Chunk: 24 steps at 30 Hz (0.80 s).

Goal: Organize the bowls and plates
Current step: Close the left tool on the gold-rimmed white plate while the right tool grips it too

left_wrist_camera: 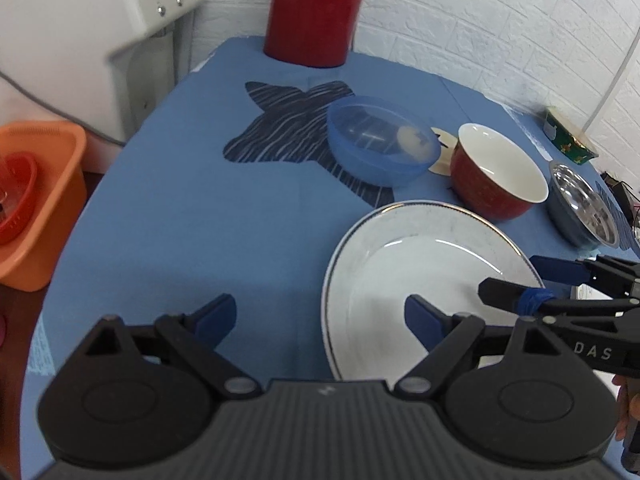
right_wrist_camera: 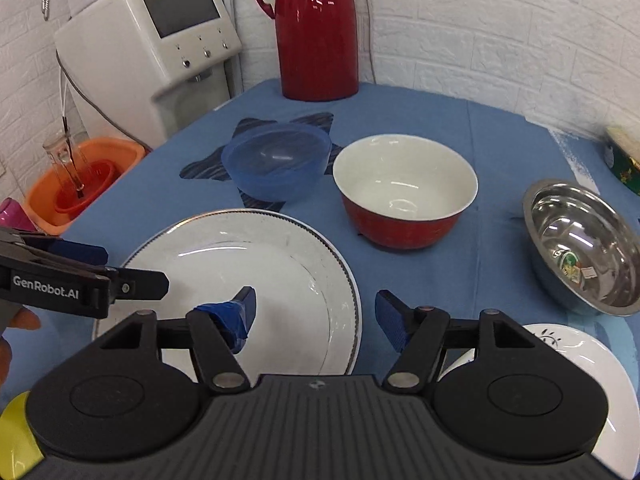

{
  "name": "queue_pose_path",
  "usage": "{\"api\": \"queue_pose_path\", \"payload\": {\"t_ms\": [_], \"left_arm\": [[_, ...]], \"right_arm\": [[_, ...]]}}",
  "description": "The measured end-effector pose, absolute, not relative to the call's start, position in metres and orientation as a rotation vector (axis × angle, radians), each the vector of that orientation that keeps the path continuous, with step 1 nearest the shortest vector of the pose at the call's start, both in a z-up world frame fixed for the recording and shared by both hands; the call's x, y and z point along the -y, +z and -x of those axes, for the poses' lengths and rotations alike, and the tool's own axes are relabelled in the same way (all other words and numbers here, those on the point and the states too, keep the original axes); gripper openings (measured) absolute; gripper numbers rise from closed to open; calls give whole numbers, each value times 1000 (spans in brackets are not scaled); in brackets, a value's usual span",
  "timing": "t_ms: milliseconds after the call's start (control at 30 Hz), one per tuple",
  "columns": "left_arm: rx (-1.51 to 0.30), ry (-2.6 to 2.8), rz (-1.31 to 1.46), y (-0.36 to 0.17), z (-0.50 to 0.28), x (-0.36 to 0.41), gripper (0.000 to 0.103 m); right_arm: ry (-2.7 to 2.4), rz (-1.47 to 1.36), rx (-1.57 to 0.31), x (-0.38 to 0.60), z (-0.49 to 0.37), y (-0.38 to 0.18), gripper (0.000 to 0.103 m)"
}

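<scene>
Right wrist view — both grippers' fingers spread, empty, above white plate (right_wrist_camera: 256, 272).

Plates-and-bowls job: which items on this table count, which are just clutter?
Job items: large white plate, red bowl, blue plastic bowl, steel bowl, second white plate.

Clutter: red thermos, orange basin, white dispenser, green box.

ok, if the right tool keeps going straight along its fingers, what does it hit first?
Probably the right rim of the big white plate: the open right tool points down over that edge. If it clears the rim, it meets the blue tablecloth short of the red bowl. Depth is unclear.
</scene>
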<state>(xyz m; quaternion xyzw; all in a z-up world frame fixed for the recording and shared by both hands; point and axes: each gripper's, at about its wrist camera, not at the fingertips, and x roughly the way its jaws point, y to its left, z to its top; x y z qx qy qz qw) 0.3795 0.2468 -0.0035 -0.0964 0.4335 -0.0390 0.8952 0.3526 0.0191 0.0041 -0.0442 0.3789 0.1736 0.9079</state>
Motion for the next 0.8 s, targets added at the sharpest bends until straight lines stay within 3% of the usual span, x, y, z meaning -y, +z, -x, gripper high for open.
{"api": "queue_pose_path", "payload": {"t_ms": [200, 333, 567, 633, 700, 733, 800], "left_arm": [[-890, -72, 170, -10, -383, -240, 85], [-877, -46, 128, -10, -377, -236, 75], [-867, -31, 110, -10, -374, -232, 69], [-859, -33, 103, -10, -373, -231, 63], [-854, -62, 102, -8, -371, -230, 45], [-860, -82, 117, -7, -371, -229, 30], [-870, -75, 115, -5, -373, -225, 28]], "right_arm": [[371, 75, -788, -25, -353, -8, 56], [359, 74, -755, -26, -346, -9, 58], [316, 54, -715, -27, -333, -12, 64], [346, 55, -692, -25, -330, -13, 60], [370, 60, -661, -22, -326, -15, 47], [364, 52, -659, -19, -327, -14, 42], [361, 30, -661, -10, -329, -12, 24]]}}
